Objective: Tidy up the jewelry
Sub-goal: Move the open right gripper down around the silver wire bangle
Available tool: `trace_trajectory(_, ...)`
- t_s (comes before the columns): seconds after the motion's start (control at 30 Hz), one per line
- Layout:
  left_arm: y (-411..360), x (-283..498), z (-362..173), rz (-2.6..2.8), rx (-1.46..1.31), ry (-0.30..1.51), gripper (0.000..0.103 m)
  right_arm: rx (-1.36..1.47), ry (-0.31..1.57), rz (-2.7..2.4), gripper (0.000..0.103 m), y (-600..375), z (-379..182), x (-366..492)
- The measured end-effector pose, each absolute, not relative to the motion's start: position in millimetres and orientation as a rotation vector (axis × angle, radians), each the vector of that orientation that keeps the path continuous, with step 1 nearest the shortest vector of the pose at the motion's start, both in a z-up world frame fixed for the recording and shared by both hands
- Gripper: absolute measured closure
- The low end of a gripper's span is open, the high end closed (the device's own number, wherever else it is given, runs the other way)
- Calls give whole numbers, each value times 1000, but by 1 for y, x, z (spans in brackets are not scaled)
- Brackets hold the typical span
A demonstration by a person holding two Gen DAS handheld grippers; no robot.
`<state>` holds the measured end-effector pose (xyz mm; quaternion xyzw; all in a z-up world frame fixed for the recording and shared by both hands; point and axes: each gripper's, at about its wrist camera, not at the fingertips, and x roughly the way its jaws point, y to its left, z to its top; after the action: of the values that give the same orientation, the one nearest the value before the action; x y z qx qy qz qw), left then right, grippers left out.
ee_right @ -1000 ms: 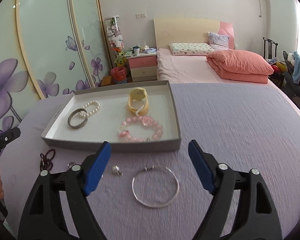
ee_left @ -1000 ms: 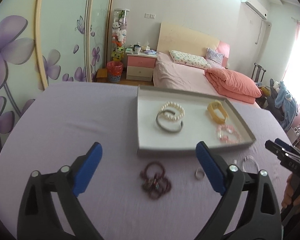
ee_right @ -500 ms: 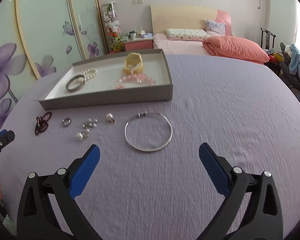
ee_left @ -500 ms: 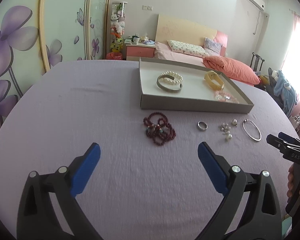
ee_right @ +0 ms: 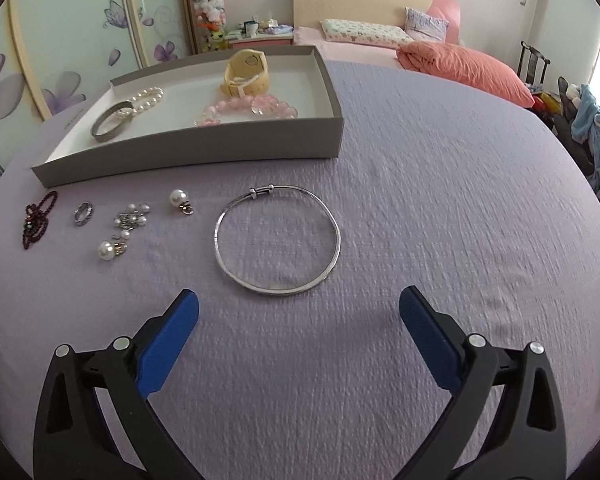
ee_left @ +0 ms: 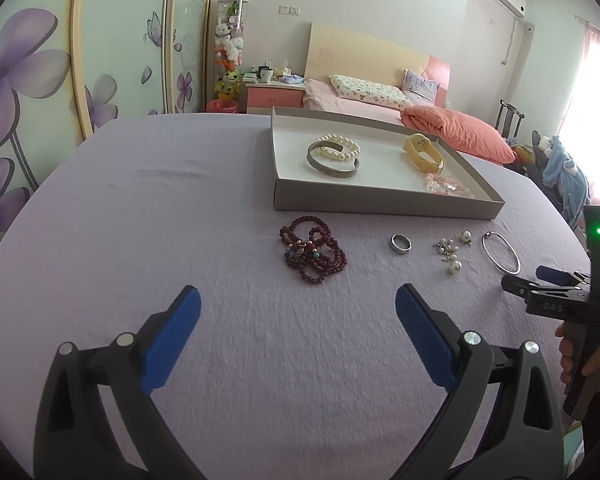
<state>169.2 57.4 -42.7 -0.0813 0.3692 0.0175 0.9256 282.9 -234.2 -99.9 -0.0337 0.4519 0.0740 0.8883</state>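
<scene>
- Right gripper [ee_right: 299,303]: blue-padded jaws stand wide apart with nothing between them, having just been opening. It tilts steeply down over the lilac cloth-covered tabletop [ee_right: 440,200].
- Left gripper [ee_left: 298,302]: jaws apart and empty, pitched less steeply, aimed at the heap of dark red beads [ee_left: 314,254] ahead.
- Target, judged: the thin silver wire bangle [ee_right: 277,240], lying flat just beyond the right jaws and roughly centred between them.
- Recommended technique: lower until one pad passes inside the hoop and the other outside, then close on the near rim. Gripping across the full hoop risks it springing out.
- Further left in the right view: loose pearl earrings [ee_right: 129,220] and a silver band ring [ee_right: 83,213], apart from the bangle. Keep the pads clear of them.
- Beyond: the shallow grey cardboard tray [ee_right: 188,151], already holding bracelets and a yellow watch. Deposit there.
</scene>
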Motion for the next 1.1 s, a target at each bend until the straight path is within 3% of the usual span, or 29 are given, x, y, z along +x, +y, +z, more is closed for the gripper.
trace_trajectory(0.77,50,178,-53,28,-164,795,5,-60,915,154,8,-227,-97,306)
trace_trajectory(0.8,50,178,-53,28,-164,796,5,-61,912,157,14,-227,-97,305)
trace_trajectory(0.83,49,178,-53,28,-164,796,5,-64,903,165,29,-226,-95,305)
trace_trajectory(1.1,46,178,-54,29,-155,804,5,-69,898,166,30,-222,-94,307)
